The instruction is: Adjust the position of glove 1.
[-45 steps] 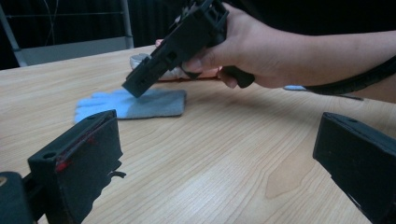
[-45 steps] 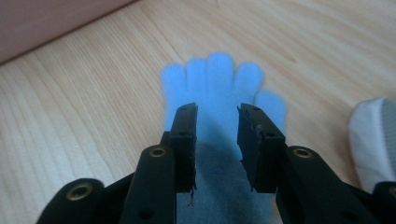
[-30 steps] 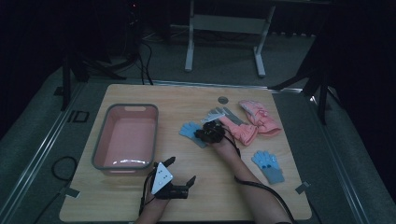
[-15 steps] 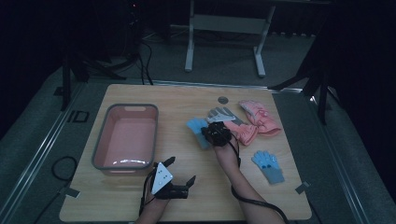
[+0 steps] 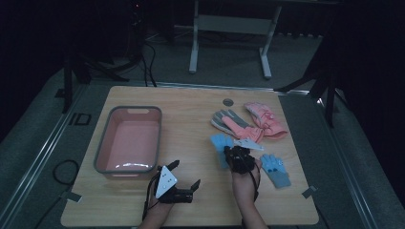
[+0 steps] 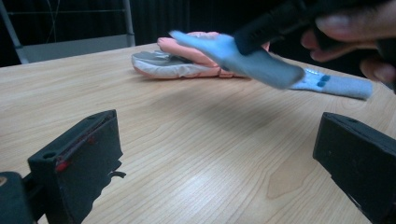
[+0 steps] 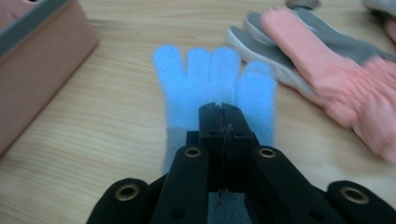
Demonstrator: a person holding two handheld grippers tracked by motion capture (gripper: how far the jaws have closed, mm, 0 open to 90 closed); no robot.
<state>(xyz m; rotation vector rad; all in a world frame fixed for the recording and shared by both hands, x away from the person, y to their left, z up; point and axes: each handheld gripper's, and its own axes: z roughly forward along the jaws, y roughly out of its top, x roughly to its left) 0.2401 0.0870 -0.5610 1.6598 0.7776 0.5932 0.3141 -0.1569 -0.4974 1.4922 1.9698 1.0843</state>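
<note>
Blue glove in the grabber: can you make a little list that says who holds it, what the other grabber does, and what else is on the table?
held thing: blue glove, lifted off the table
holder: right gripper, jaws shut on it
left gripper: open, empty, near the table's front edge
other blue glove: flat on the wooden table
pink-and-grey gloves: lying behind the right gripper
pink bin: on the left, nothing inside

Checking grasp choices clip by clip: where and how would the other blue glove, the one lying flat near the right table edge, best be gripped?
Judging by its pose, at the cuff. The blue glove lies flat with its cuff toward the person and its fingers pointing away, so a gripper coming from the near side could pinch the cuff edge. The right gripper is shut on the first glove; the left gripper is open.
</note>
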